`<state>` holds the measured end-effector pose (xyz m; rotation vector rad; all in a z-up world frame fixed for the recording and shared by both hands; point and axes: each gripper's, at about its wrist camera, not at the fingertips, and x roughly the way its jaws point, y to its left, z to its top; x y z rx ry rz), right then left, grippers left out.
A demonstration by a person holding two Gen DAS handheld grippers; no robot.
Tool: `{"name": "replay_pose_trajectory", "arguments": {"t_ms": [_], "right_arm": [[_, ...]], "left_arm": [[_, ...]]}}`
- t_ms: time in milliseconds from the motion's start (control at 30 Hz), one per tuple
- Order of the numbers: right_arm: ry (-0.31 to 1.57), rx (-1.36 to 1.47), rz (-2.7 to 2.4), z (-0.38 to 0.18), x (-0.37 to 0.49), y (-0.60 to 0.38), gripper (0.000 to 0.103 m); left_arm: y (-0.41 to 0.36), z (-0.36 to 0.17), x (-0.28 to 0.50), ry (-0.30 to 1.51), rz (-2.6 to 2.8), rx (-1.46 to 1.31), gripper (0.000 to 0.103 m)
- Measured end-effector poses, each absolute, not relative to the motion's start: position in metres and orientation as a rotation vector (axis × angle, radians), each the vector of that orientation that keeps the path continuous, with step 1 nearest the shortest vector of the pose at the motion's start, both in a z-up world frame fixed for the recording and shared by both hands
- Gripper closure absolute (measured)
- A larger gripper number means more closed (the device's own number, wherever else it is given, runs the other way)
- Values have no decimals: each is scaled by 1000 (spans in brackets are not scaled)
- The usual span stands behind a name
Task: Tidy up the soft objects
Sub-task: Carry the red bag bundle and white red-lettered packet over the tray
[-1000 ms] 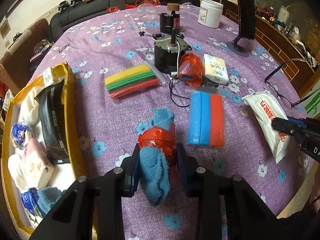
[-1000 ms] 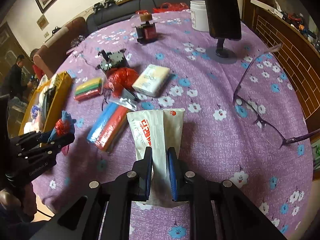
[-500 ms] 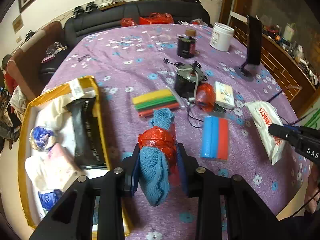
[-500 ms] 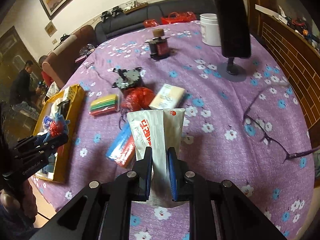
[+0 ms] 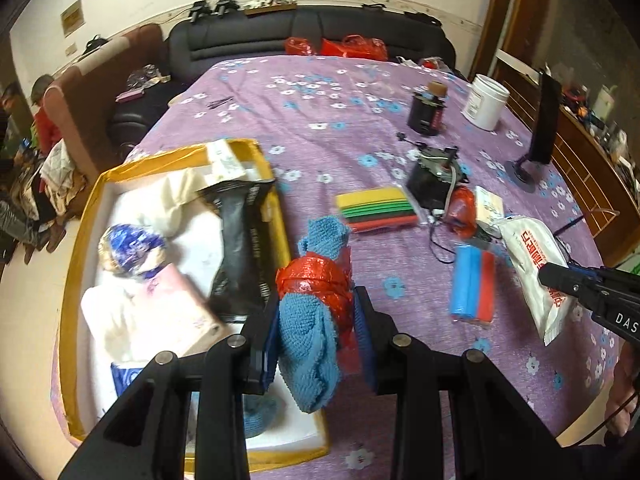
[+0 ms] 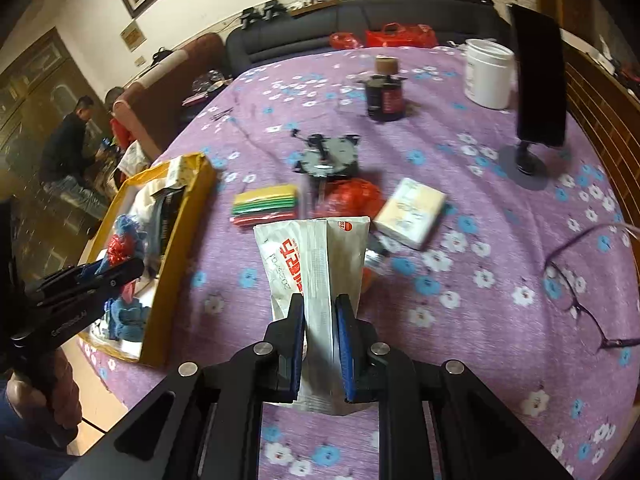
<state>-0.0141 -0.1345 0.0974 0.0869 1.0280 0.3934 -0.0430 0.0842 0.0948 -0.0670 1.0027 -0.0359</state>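
My left gripper is shut on a blue towel bundle wrapped in red plastic, held in the air over the right edge of the yellow box. The box holds several soft items: a black pouch, a pink tissue pack, a blue-and-white bundle. My right gripper is shut on a white packet with red lettering, lifted above the purple floral tablecloth. In the right wrist view the left gripper hangs over the yellow box.
On the table lie a striped sponge pack, a blue-and-red sponge pack, a red bag, a tissue pack, a motor part, a white jar, a black stand and glasses. People sit at far left.
Both grippers have risen and moved left with their loads. The towel bundle went from above the bare cloth to over the yellow box's right edge; the white packet left the table.
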Motion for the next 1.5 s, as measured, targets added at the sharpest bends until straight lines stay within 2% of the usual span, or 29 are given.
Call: {"name": "replay_pose_trajectory", "arguments": {"t_ms": [500, 1067, 1500], "right_arm": [[1019, 31, 544, 116, -4, -51, 86], [1005, -70, 684, 120, 28, 101, 86], [1048, -179, 617, 79, 86, 185, 86]], "left_arm": [[155, 92, -60, 1001, 67, -150, 71], [240, 69, -68, 1057, 161, -227, 71], [246, 48, -51, 1105, 112, -209, 70]]}}
